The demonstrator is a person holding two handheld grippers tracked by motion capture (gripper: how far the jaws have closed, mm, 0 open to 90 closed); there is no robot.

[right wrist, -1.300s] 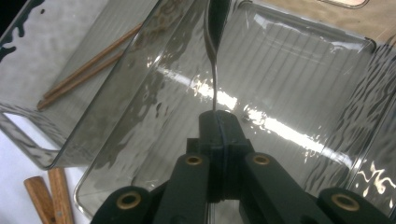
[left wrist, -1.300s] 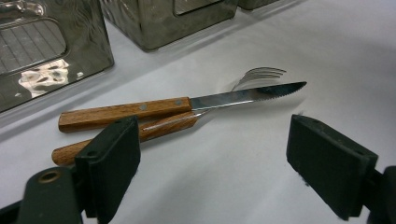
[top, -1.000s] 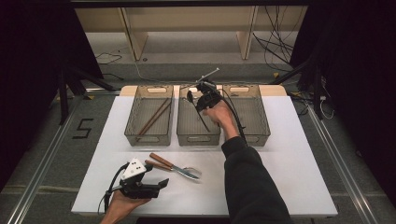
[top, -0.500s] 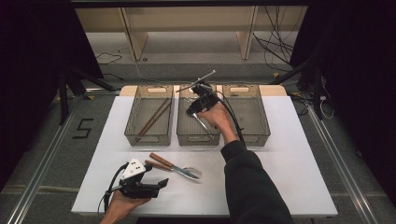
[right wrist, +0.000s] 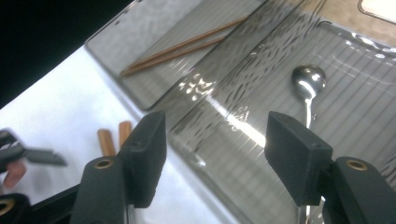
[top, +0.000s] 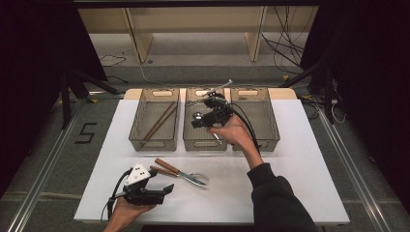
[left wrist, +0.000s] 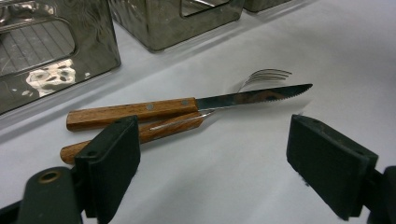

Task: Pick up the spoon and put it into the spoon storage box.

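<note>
**Cutlery sort: knife and fork ahead of the left tongs**

The left tongs rest low at the near edge of the table, jaws spread wide with nothing between them. Directly ahead of the jaws lie one knife and one fork, touching, the knife crossed over the fork. Their long axes run across the jaw line, wooden handles toward the left jaw, blade tip and tines toward the right jaw. The left tongs are the nearer pair; a short advance with a slight turn would likely set the jaws square across a handle.

The right tongs hover over the middle bin, well apart from the knife and fork. Their jaws have just been opening and hold nothing. One spoon lies in that bin, beyond the right jaw.

Count:
- bins: three, side by side
- chopsticks: two, in the left bin
- spoon: one
- knife: one
- fork: one
</note>
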